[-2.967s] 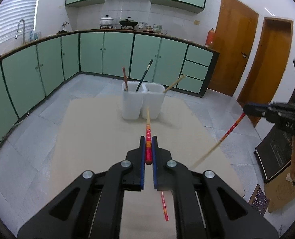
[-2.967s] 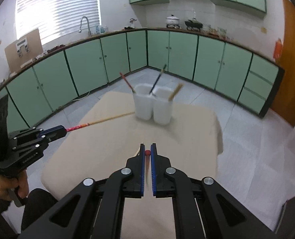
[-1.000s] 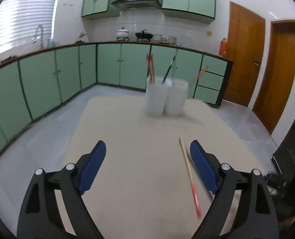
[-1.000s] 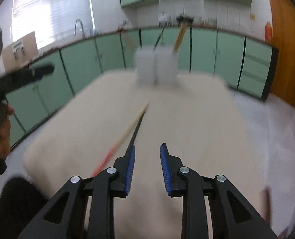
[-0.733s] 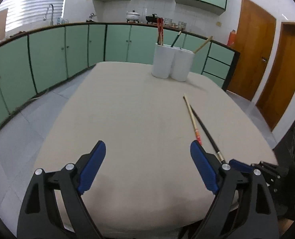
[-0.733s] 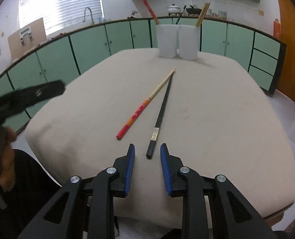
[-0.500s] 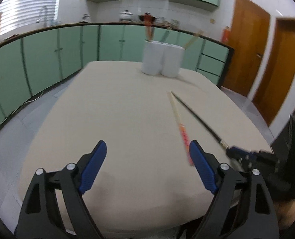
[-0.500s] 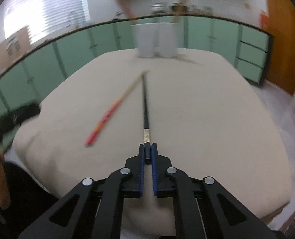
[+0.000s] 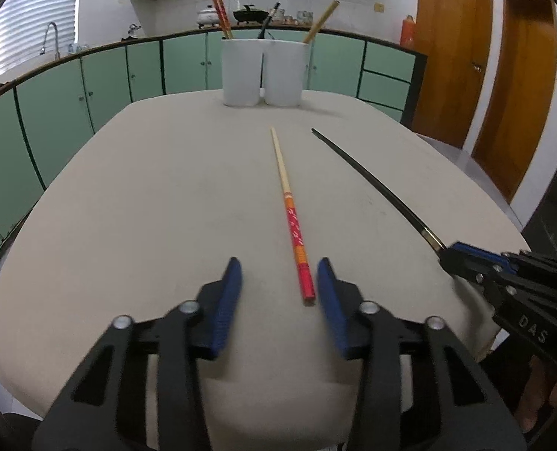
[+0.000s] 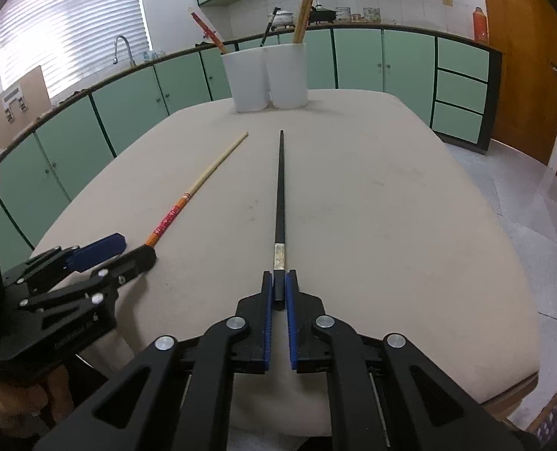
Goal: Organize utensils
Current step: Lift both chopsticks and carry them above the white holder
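Note:
A red-and-cream chopstick lies lengthwise on the beige table. My left gripper straddles its red end. The jaws are closing, and the chopstick lies near the right pad with a gap still showing. To its right lies a black chopstick. My right gripper holds its near end between the blue pads, the jaws easing open slightly. Two white holders stand at the far edge with red, black and wooden chopsticks in them. Each gripper shows in the other's view: left gripper, right gripper.
The table has rounded corners and drops off close behind both grippers. Green kitchen cabinets run along the far wall, and wooden doors stand on the right. A person's hand holds the right gripper's handle.
My left gripper has dropped to the table, and its wide jaws have narrowed around the red chopstick's end. My right gripper has shut on the black chopstick's end and barely moved since.

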Available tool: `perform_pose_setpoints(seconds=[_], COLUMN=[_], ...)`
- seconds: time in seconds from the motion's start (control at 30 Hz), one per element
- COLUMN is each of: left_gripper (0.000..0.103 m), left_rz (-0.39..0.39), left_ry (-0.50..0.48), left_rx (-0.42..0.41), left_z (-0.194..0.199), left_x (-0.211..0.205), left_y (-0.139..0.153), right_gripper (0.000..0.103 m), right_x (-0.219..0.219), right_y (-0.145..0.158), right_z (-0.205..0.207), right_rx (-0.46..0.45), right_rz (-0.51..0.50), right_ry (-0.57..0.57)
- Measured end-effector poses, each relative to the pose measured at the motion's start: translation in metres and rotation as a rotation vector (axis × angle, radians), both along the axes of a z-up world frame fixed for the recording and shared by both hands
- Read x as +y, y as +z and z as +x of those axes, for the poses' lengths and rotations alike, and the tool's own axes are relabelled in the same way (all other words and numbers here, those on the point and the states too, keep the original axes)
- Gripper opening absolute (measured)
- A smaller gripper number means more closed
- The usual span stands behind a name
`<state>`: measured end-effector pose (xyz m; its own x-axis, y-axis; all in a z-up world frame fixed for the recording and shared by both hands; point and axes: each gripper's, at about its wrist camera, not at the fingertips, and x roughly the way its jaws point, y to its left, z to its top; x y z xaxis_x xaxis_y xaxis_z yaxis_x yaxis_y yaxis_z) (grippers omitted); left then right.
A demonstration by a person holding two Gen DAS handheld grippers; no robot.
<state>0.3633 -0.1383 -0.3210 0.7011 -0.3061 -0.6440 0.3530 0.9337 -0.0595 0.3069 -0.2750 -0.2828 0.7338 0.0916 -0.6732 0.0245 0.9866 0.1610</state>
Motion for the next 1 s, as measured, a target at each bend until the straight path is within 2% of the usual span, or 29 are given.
perform_pose_setpoints(seconds=[0.1, 0.2, 0.23, 0.27, 0.3, 0.33, 0.47, 0.63, 0.83, 1.0], left_gripper=[0.03, 0.029, 0.022, 0.006, 0.005, 0.005, 0.005, 0.005, 0.005, 0.005], left_rz=[-0.011, -0.004, -0.011, -0.027, -0.035, -0.05, -0.069, -0.076, -0.076, -0.066], left_ry=[-0.004, -0.017, -0.024, -0.037, -0.038, -0.043, -0.03, 0.013, 0.009, -0.005], left_rx=[-0.009, -0.023, -0.017, -0.001, 0.004, 0.014, 0.038, 0.087, 0.048, 0.022], left_z=[-0.001, -0.003, -0.003, -0.002, -0.001, 0.0, -0.001, 0.0, -0.011, -0.014], left_x=[-0.002, -0.008, -0.008, -0.008, -0.008, -0.007, -0.003, 0.004, 0.008, 0.008], left_y=[0.0, -0.001, -0.001, 0.0, 0.002, 0.004, 0.017, 0.042, 0.088, 0.115], right_gripper=[0.019, 0.021, 0.021, 0.019, 0.013, 0.007, 0.007, 0.007, 0.006, 0.006], right_x=[0.003, 0.008, 0.009, 0.008, 0.008, 0.008, 0.006, -0.003, -0.008, -0.005], right_y=[0.0, -0.002, -0.002, -0.002, -0.002, -0.001, 0.006, 0.036, 0.097, 0.127], right_z=[-0.002, 0.0, 0.002, 0.002, 0.001, 0.002, 0.002, -0.006, -0.011, -0.004], right_rx=[-0.006, -0.014, -0.011, -0.009, -0.007, -0.003, 0.014, -0.015, -0.091, -0.109], right_rz=[-0.016, -0.047, -0.044, -0.042, -0.037, -0.032, -0.001, 0.036, 0.043, 0.014], right_ry=[0.004, 0.011, 0.013, 0.012, 0.01, 0.012, 0.019, 0.006, 0.029, 0.063])
